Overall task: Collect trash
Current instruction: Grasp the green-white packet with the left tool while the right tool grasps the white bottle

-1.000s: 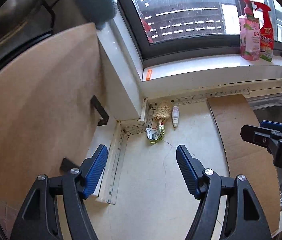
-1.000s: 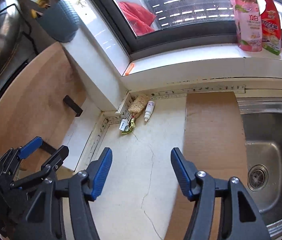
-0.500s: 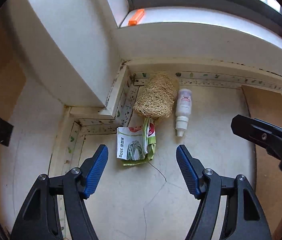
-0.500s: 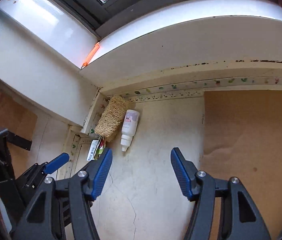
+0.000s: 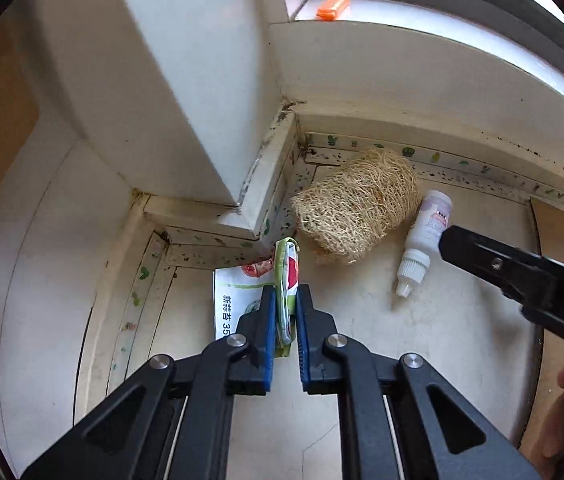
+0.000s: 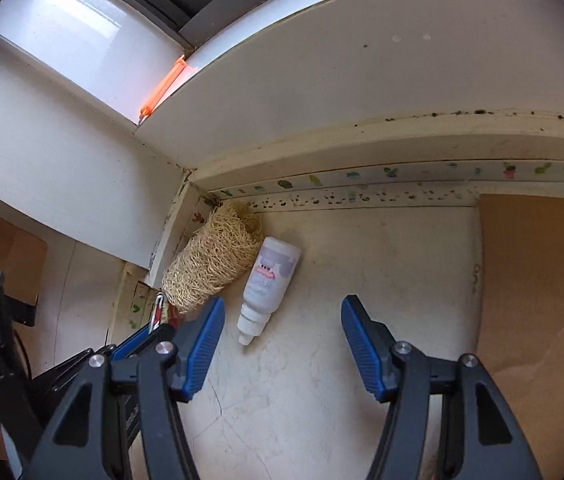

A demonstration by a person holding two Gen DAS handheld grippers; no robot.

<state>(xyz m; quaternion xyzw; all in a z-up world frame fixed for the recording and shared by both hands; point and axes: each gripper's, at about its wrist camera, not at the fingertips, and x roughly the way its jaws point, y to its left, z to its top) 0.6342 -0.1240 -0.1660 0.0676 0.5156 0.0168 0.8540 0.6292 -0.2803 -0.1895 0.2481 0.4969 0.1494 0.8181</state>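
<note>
Left gripper [image 5: 283, 322] is clamped on the food wrapper [image 5: 242, 300], blue pads pinching its upright green/red folded edge; the wrapper's flat white printed part lies on the countertop [image 5: 361, 340] just L of the jaws, right at the foot of the wall corner. Right gripper [image 6: 282, 344] is spread wide, nothing between the pads, hovering over the counter just R of the small dropper bottle [image 6: 268, 280]. Progress, as I read it: early. 1st trash item is gripped but can't tell if it's off the surface yet; no bin or bag in either view, so drop-off is all still to do. Bottle is untouched and prob next, maybe for the R gripper since it's already close. Loofah scrubber [image 5: 355, 210] sits in the corner between wrapper and bottle, touching or nearly touching both; may not be trash at all, can't say. Orientation: the wrapper's folded strip runs roughly along the L gripper's finger line, far end toward the loofah. Bottle lies on its side, long axis near-far w/ slight tilt, nozzle tip toward the camera, base toward the back wall strip. Brown cardboard sheet [image 6: 541, 280] lies flat on the counter to the R, well apart from the trash.
</note>
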